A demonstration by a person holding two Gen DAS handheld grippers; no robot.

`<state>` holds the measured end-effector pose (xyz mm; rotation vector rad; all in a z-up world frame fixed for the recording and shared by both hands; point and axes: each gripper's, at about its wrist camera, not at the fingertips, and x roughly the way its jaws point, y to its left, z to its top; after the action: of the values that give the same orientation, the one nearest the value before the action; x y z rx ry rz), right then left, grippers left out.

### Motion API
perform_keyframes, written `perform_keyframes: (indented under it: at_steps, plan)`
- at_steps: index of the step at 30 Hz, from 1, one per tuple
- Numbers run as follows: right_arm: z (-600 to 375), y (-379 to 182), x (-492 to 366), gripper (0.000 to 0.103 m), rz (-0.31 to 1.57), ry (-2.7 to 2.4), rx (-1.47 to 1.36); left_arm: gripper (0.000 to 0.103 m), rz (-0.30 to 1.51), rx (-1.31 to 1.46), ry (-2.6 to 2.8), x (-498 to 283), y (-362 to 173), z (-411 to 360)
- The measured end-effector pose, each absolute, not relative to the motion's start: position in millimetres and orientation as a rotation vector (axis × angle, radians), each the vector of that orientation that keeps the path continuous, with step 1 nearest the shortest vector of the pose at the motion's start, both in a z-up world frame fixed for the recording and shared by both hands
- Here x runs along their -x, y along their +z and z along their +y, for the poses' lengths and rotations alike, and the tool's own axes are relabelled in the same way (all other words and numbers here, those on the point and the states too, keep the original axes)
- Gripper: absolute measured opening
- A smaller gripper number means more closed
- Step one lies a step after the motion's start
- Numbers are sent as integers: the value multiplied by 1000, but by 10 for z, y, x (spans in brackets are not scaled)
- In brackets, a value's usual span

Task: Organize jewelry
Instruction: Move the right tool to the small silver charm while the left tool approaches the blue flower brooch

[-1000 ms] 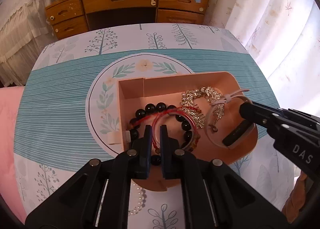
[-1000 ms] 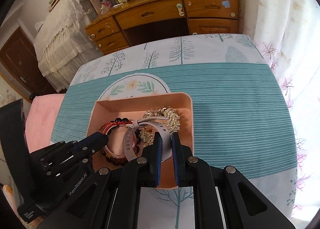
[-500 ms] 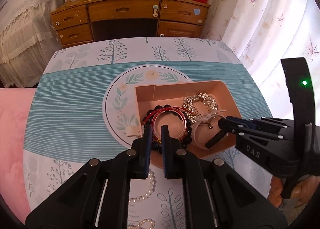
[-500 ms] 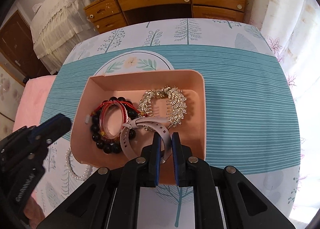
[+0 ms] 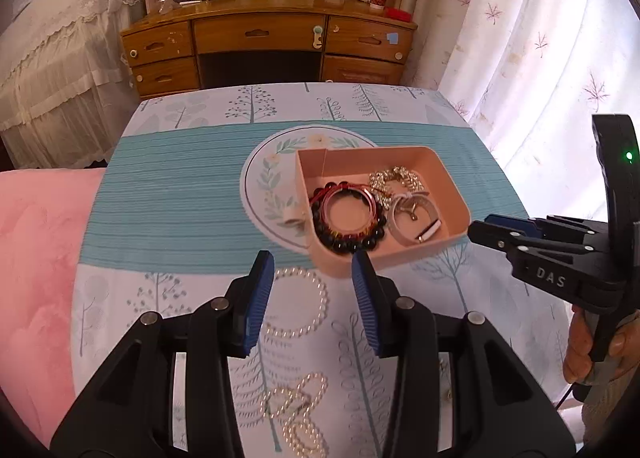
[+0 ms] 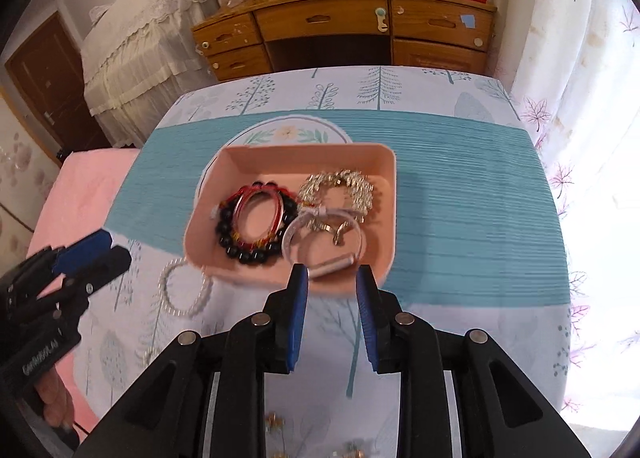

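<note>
Nearest you, at the bottom of the left wrist view, your left gripper (image 5: 313,290) is spread wide with nothing between its blue pads; a pearl bracelet (image 5: 298,302) lies on the cloth in the gap, and a looser tangle of pearl strands (image 5: 298,414) sits lower, between the black arms; in the right wrist view your right gripper (image 6: 332,300) is parted too, narrower, holding nothing, its tips just over the near rim of the pink tray (image 6: 390,214). The same pearl bracelet (image 6: 185,290) shows left of centre there, outside the tray and close to its near left corner.

Now into the tray, which stands partly on the round leaf-print mat (image 5: 264,182); on its left side a black bead bracelet (image 6: 252,248) with red cord bangles (image 6: 260,214) lying on top of it; on the right near side a pale watch strap (image 6: 320,230) curled in a loop, its end toward the near wall; behind that a glittering rhinestone hair comb (image 6: 340,188) at the far right.

Writing: your right tool at the right edge of the left view reads "DAS" (image 5: 550,278), with a green light above; the lettering on your left tool, lower left of the right view, is too blurred to read.

Farther on, the tree-print tablecloth (image 5: 180,198); beyond it a wooden desk (image 5: 268,42) with drawers and small clutter on top; curtains (image 5: 520,38) at upper right.
</note>
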<state>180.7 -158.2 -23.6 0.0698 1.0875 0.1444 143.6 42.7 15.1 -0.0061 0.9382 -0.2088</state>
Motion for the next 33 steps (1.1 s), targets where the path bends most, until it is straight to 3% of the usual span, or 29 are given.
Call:
perform_keyframes:
  at_steps: [18,19,22,24,33]
  plan:
    - [-1787,-164,-440,25,1085,166,-54,38,926,51,-209,-455,258,707]
    - [-1806,-172,-399,25,1083,162,-56,39,929,53,-220,-428,249,687]
    - [-1861,-215,-263,30,1083,157,-72,58,941,46,-257,-393,201,566]
    - [-1898,-250,-183,36,1076,146,-74,59,941,34,-285,-364,159,449]
    - [-2023,-592,26,36,1129,122,-60,59,991,-61,-386,-393,-272,-169]
